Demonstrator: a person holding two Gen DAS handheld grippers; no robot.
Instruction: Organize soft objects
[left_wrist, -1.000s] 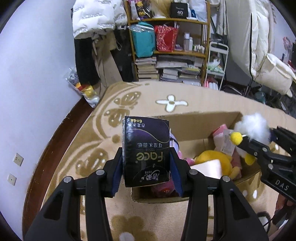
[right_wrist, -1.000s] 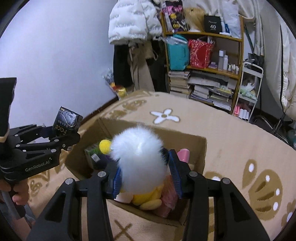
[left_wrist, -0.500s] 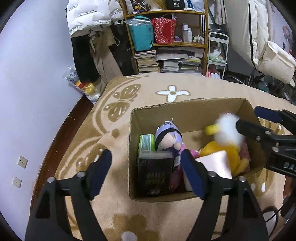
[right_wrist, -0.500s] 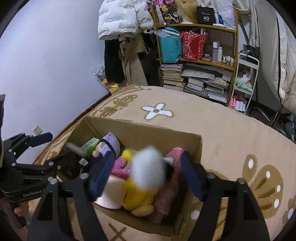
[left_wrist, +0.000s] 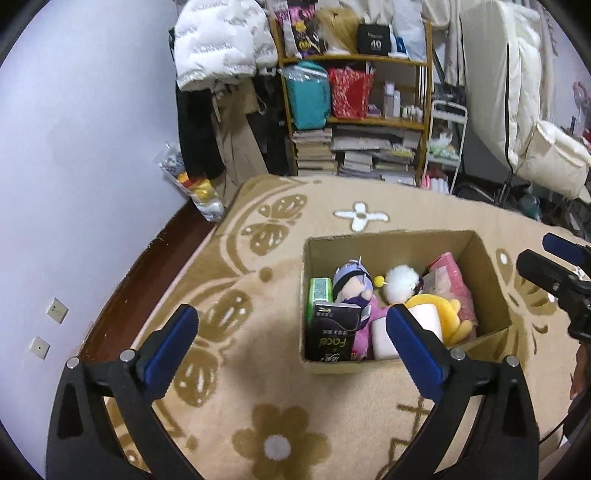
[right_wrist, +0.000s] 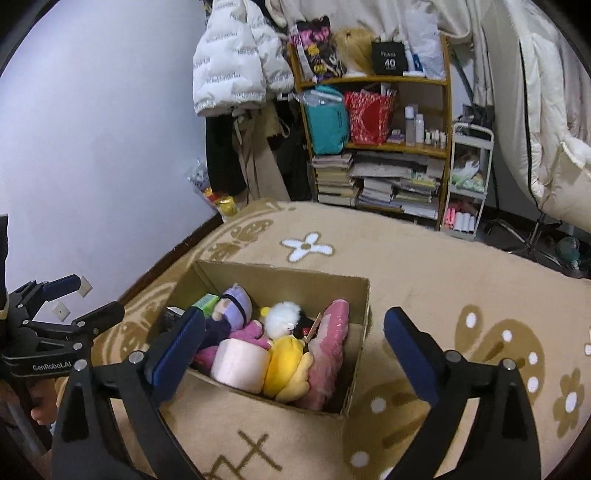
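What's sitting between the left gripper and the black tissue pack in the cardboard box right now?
Nothing visible. The left gripper has just been opening its jaws, with nothing between them, and the black tissue pack stands in the near left corner of the cardboard box, uncovered from above. The purple-haired doll only leans beside it.

Both grippers same build: black angular frames, two long fingers each. Left gripper and right gripper carry blue rubbery pads on the inner faces, silver screw heads at the finger joints. White "GenRobot.AI" lettering on the left unit's side, seen from the right wrist.
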